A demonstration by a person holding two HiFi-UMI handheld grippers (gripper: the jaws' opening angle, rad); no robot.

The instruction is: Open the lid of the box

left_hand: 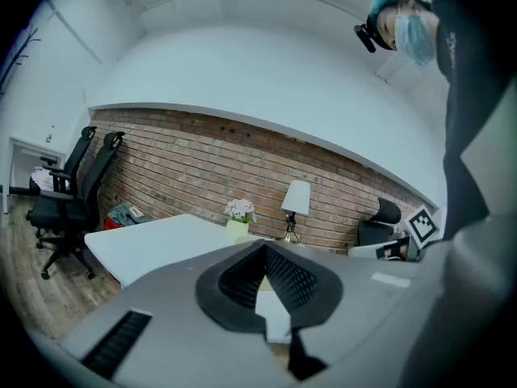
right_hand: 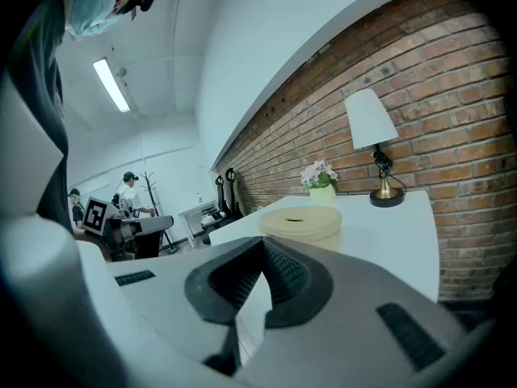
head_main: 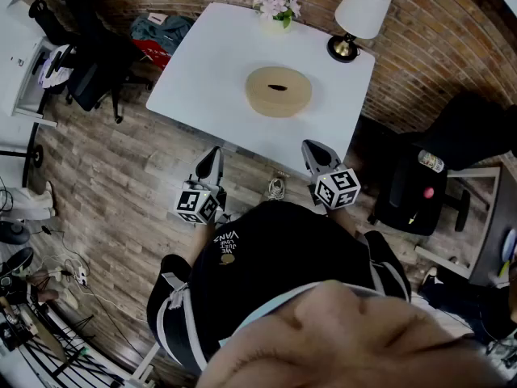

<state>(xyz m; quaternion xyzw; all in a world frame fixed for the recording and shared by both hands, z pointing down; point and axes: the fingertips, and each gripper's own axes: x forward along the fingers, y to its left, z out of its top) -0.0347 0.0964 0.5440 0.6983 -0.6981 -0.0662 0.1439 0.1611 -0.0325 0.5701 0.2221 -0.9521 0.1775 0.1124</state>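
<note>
In the head view a round tan box (head_main: 278,91) sits near the middle of a white table (head_main: 202,71), its lid (head_main: 278,82) on, with a dark slot in the top. A pot of flowers (head_main: 277,6) and a lamp (head_main: 359,14) stand at the table's far edge, against a brick wall (head_main: 420,63). The left gripper (head_main: 214,153) and right gripper (head_main: 311,146) are held at the table's near edge, side by side and pointing towards the table. The box lies beyond them, roughly between their lines and well apart from both.

In the left gripper view the two jaws meet at the tips with nothing between them — the left gripper (left_hand: 262,249) is closed and empty. Past the jaws are the table (left_hand: 153,241), the flowers (left_hand: 239,212) and the lamp (left_hand: 296,200). The box is not plainly visible here, as the jaws cover that part of the table.

In the right gripper view the right gripper (right_hand: 262,245) is likewise fully closed and holds nothing. The box (right_hand: 300,221) shows just above the jaw tips — ahead of them on the table (right_hand: 388,233), not touched. The flowers (right_hand: 320,176) and the lamp (right_hand: 371,128) stand behind it by the wall.
</note>
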